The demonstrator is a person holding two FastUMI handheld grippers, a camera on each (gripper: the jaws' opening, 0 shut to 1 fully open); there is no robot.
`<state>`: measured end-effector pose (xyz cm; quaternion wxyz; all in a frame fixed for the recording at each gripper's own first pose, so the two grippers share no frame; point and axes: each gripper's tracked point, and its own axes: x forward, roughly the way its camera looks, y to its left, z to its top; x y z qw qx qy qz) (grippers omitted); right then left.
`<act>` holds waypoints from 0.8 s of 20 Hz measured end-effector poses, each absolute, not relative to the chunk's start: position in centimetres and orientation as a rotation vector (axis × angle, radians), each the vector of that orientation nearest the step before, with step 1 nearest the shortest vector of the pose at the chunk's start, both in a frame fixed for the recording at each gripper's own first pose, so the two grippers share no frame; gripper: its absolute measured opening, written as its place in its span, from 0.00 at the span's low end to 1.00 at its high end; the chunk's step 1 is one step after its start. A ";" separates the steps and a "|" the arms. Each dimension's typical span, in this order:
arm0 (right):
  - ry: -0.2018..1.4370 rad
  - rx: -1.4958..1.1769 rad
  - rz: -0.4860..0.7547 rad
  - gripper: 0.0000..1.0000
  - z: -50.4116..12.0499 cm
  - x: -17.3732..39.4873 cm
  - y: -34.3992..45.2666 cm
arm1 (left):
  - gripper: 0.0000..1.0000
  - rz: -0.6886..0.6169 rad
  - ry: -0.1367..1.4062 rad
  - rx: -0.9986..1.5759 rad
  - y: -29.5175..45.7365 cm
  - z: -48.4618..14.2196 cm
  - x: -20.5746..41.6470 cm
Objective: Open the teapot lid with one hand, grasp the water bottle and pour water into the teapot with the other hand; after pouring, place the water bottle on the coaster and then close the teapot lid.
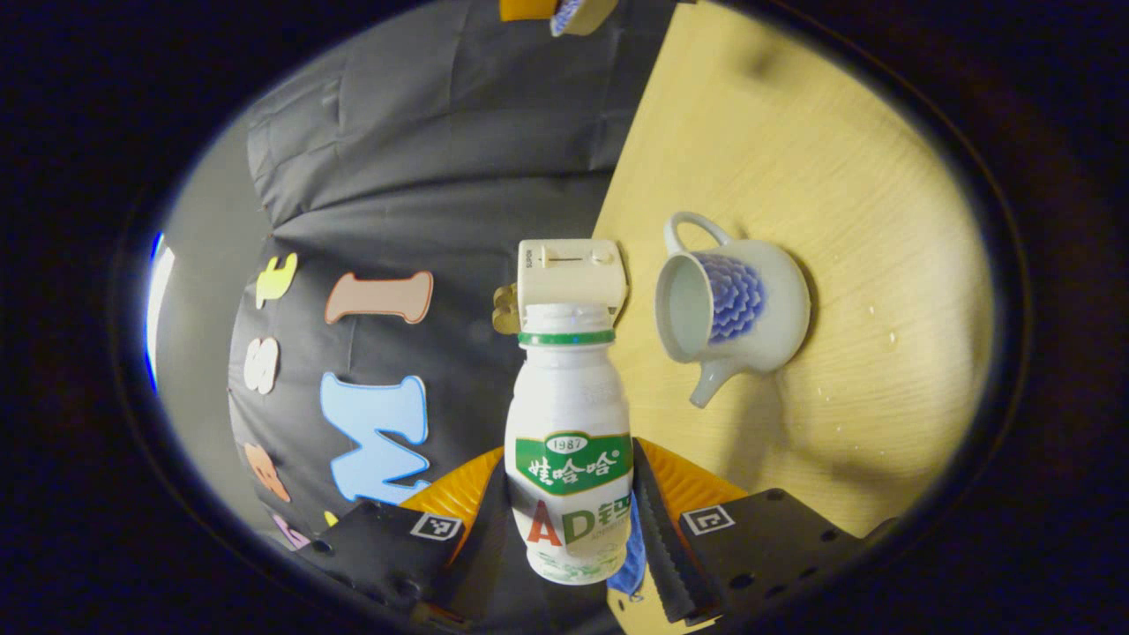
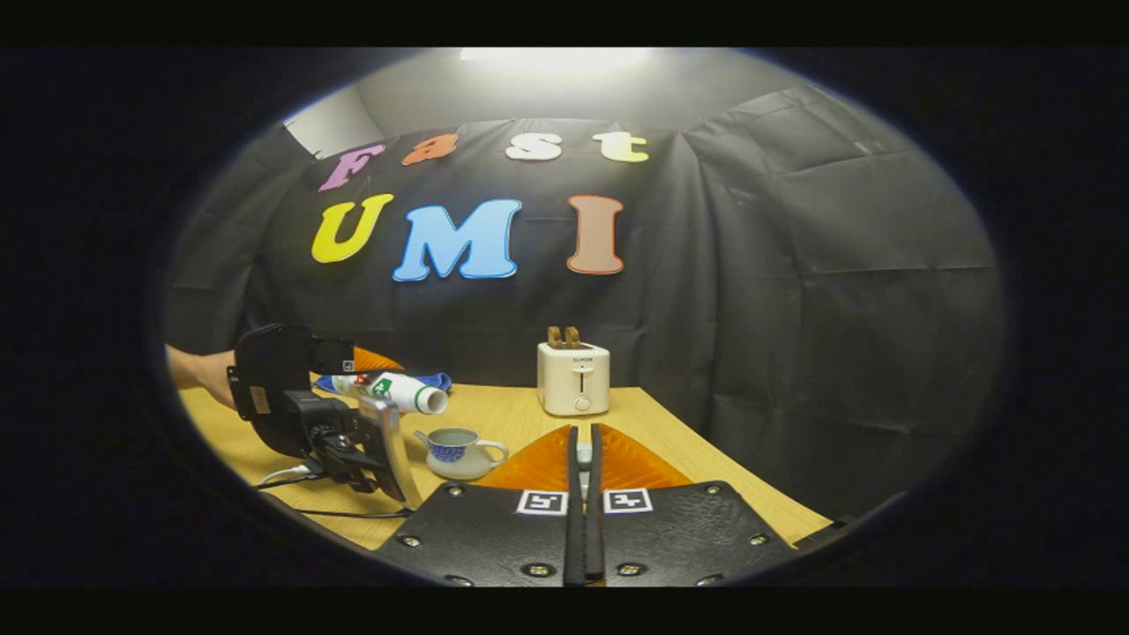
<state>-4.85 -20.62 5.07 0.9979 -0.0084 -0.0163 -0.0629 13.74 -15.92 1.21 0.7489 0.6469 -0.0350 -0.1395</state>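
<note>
Bottle (image 1: 569, 441) sits clamped between the left gripper (image 1: 573, 529) fingers, both pressing its label band, cap off, mouth pointing away along the fingers. In left gripper view the whole scene is rolled sideways, so bottle is tipped near horizontal, prob. for the pour. Teapot (image 1: 732, 304) lies at approx 2 o'clock from the bottle mouth, lid off, opening facing the camera, spout toward 7 o'clock, handle toward 11. Few droplets on table (image 1: 838, 176) at 3 o'clock of the pot; could be spill, can't confirm. In right gripper view the left gripper (image 2: 353, 406) comes in from 9 o'clock w/ a hand behind it, bottle (image 2: 397, 391) lying flat w/ its mouth just above and slightly short of the teapot (image 2: 459, 450). No stream visible, so can't tell if water is running; judged step: pouring or about to. Right gripper (image 2: 582, 481) has fingers drawn narrow, nearly touching; a small pale bit shows in the slit, maybe the lid knob, too small to tell. It hangs back at 5 o'clock of the pot, likely keeping the lid clear of the pour. Toaster (image 2: 573, 377) w/ bread stands at table's far edge, 12 o'clock. Blue thing (image 2: 437, 381) behind the bottle may be the coaster, unsure. Risk: mouth is offset from the opening, so water may miss.
</note>
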 end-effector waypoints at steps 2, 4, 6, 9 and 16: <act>-0.034 -0.019 -0.115 0.00 5.3 -4.7 -20.1 | 0.76 -0.298 -0.079 1.270 -15.1 1.6 12.6; -0.035 -0.007 -0.092 0.01 5.6 -4.6 -19.0 | 0.76 -0.273 -0.093 1.129 -13.6 2.8 11.7; -0.031 0.000 -0.055 0.01 5.6 -4.3 -17.4 | 0.76 -0.272 -0.089 0.939 -12.2 3.2 10.9; -0.034 0.000 0.030 0.00 6.0 -3.0 -13.2 | 0.75 -0.297 -0.089 0.552 -8.6 4.2 8.6; -0.012 -0.049 0.136 0.01 5.0 5.0 -7.0 | 0.75 -0.292 -0.038 0.120 -1.3 3.8 7.3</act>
